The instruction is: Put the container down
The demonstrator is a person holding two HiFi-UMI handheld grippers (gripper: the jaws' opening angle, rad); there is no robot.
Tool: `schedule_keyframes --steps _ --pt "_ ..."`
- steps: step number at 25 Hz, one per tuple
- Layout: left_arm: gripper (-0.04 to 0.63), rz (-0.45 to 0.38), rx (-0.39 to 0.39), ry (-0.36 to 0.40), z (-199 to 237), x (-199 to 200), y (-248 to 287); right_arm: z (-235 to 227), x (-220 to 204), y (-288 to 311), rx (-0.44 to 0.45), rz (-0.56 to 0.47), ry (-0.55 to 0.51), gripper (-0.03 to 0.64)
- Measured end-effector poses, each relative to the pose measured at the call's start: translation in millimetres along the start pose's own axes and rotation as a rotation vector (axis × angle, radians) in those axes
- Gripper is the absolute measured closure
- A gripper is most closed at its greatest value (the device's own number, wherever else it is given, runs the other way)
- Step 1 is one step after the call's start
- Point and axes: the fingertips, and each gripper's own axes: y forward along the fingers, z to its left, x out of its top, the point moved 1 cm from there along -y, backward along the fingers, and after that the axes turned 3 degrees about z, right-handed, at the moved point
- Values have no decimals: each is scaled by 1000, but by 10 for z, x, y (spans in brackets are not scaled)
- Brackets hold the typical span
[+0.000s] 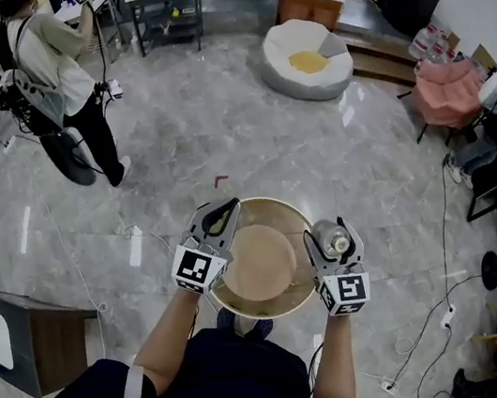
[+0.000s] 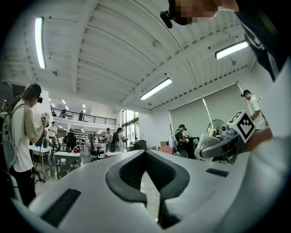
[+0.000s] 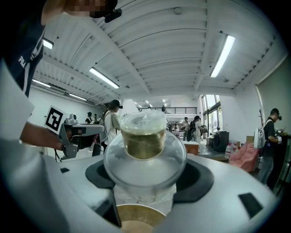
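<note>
A small clear plastic container (image 1: 337,244) with a lid holds something golden-brown. My right gripper (image 1: 333,237) is shut on it and holds it at the right rim of a round tan table (image 1: 269,209). In the right gripper view the container (image 3: 144,141) fills the space between the jaws of the right gripper (image 3: 144,182), with the table rim (image 3: 136,214) just beneath. My left gripper (image 1: 218,220) hangs over the table's left rim. In the left gripper view the left gripper (image 2: 148,182) has its jaws together, with nothing between them.
A person with a backpack (image 1: 65,73) stands on the marble floor at upper left. A white beanbag (image 1: 305,59) lies beyond the table, a pink chair (image 1: 449,91) at right. Cables (image 1: 432,323) trail over the floor at lower right. A dark cabinet (image 1: 25,337) stands at left.
</note>
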Motion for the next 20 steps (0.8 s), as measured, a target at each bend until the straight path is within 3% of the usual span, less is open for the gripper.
schedule_keyframes --steps 5,13,16,20 --pt "571 47 5 35 -102 -334 -10 -20 -297 87 23 46 -13 275" --pt "571 74 59 0 54 -929 -87 -62 -1089 390 60 78 -3 275" --pt "571 65 80 1 125 -1187 -53 -107 -1568 581 66 85 33 275" --pt "571 92 86 -38 158 -1660 -81 -107 -2366 732 39 174 65 275"
